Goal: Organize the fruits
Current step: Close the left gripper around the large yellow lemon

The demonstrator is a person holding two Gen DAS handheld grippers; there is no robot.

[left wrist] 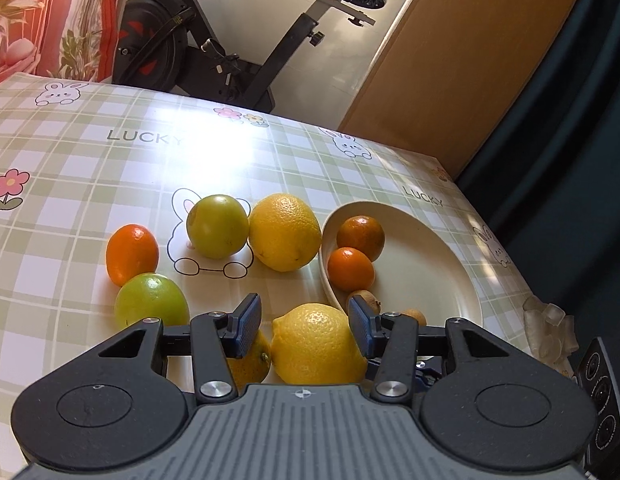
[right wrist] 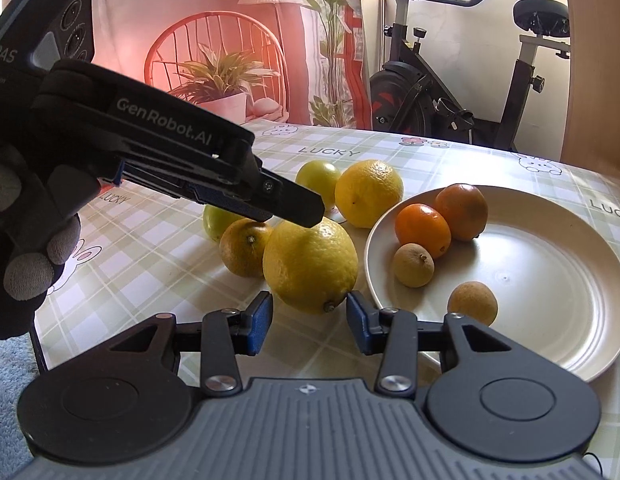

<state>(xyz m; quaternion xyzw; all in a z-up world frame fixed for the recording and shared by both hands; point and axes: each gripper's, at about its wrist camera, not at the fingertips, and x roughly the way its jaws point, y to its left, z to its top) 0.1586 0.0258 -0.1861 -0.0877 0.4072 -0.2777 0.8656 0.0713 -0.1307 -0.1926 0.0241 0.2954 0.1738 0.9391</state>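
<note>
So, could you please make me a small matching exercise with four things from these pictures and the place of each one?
Things:
1. big lemon
2. two oranges
3. green fruit
4. exercise bike

Places:
a. on the rabbit drawing of the tablecloth
b. between the left gripper's open fingers
c. behind the table
d. on the plate

Pairs: 1-b, 2-d, 3-a, 4-c

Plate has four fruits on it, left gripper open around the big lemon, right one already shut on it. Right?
Not quite. The right gripper is open and holds nothing; the right wrist view shows its fingers spread just short of the big lemon. The plate does hold four fruits, and the left gripper is open around that lemon.
</note>
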